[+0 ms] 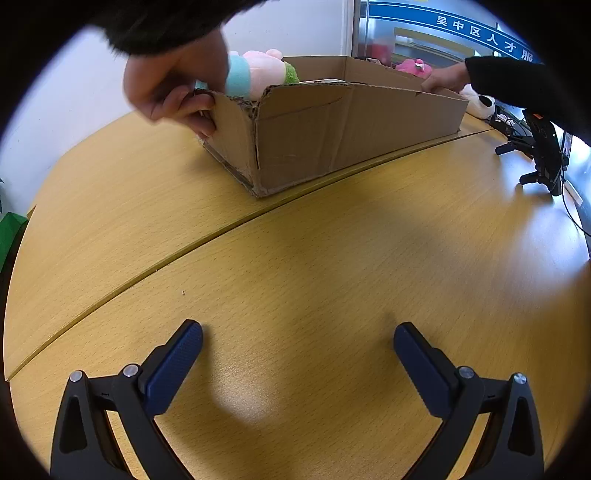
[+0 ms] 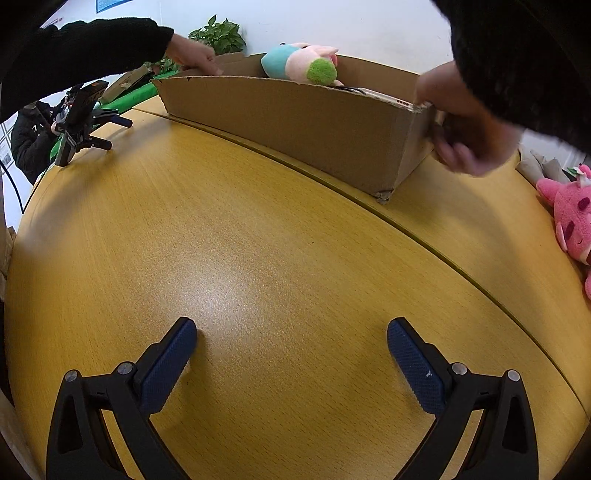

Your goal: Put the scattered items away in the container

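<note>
Both grippers' fingers point(image 1: 173, 365) point(image 2: 413, 365) gape empty; cardboard box point(image 1: 332, 136) holds a pastel plush point(image 2: 303, 62), perhaps something flat

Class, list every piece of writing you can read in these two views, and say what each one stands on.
"吴中区人才服": white characters on the blue sign band behind the cardboard box; the edge of the view cuts the rest off.
Blue poster on the wall: too small to read.
Orange label on the black tripod-mounted device: blurred, unreadable.
</note>
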Tool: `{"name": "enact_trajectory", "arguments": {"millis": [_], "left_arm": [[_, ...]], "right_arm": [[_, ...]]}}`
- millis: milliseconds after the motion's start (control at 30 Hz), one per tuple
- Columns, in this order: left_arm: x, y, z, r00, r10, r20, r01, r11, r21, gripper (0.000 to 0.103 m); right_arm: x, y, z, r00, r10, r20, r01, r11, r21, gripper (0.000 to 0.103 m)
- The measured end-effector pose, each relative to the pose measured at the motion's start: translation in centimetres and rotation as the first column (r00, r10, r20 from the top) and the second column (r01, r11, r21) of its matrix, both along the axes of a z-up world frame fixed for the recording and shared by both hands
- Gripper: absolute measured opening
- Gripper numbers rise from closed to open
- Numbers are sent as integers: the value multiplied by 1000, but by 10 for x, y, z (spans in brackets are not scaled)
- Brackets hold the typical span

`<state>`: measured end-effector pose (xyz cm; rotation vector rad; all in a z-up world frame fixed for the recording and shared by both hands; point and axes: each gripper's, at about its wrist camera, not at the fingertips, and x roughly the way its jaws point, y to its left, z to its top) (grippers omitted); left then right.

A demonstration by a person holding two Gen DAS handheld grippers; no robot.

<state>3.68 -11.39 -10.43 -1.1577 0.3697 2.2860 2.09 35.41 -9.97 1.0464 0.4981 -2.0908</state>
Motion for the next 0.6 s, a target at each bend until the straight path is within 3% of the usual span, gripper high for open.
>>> {"name": "enact_trajectory", "arguments": {"millis": [600], "left_arm": [[-6, 5, -4, 1000, -5, 1, 5, 1000, -6, 103]], "right_arm": [[-3, 4, -1, 1000, 6, -7, -6, 1000, 4, 103]]}}
